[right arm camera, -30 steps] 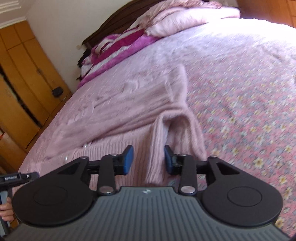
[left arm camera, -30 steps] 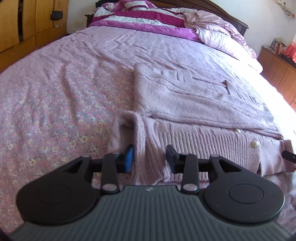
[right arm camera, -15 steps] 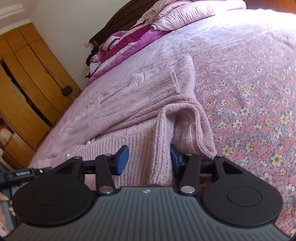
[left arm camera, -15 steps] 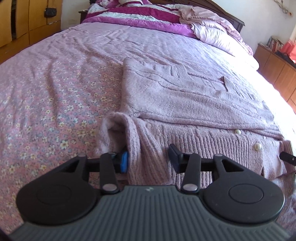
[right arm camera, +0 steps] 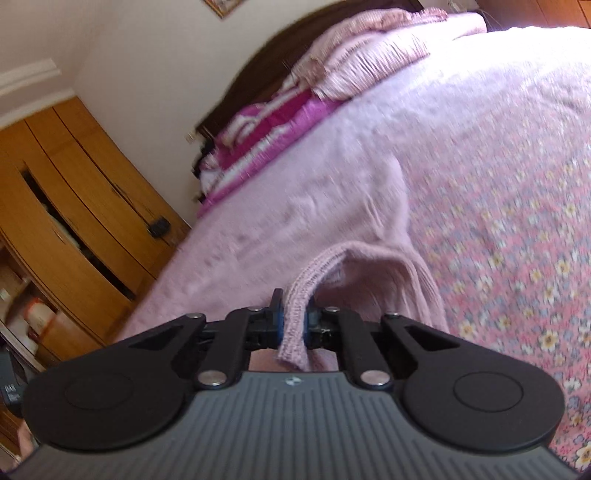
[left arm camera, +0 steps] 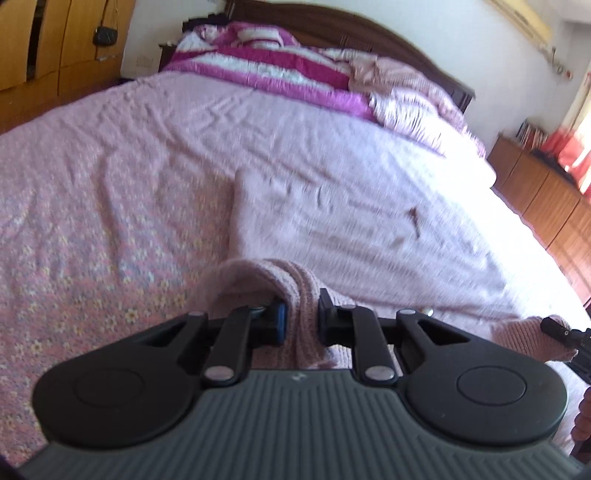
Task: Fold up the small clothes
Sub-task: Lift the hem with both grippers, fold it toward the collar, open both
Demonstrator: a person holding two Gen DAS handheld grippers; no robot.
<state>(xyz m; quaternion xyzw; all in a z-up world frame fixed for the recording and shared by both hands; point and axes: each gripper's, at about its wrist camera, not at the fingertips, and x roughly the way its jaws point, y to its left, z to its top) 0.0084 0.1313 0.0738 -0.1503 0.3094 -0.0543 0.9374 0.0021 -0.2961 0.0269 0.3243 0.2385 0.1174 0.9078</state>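
Left wrist view, left to right: wooden wardrobe doors [left arm camera: 44, 48] stand at the far left with a small dark pouch [left arm camera: 105, 35] hanging on them. The flowered bedspread [left arm camera: 92, 206] covers the bed, and a magenta-and-white striped quilt [left arm camera: 266, 66] is bunched at the headboard. The pink knitted cardigan [left arm camera: 332, 229] lies spread on the bedspread ahead of the tool, its near hem lifted. The left gripper [left arm camera: 299, 323] is closed down on a bunched fold of that ribbed hem; the fabric fills the narrow gap between the blue-faced fingers [left arm camera: 280, 319] and loops up and over to the left of them. At the far right edge the tip of the other tool shows, with a further raised corner of the hem against it.

Right wrist view, left to right: wardrobe doors [right arm camera: 74, 206] with one door ajar, then the quilt [right arm camera: 266, 129] and pale pillows by the dark headboard. The cardigan [right arm camera: 314, 199] extends away from the tool toward the headboard. The right gripper [right arm camera: 293, 325] is clamped on the ribbed hem edge, pads pressed against both faces of the knit; the gripped strip rises out of the fingers and arches to the right, leaving a hollow beneath. Bedspread [right arm camera: 517, 229] lies to the right. Both views are motion-blurred.
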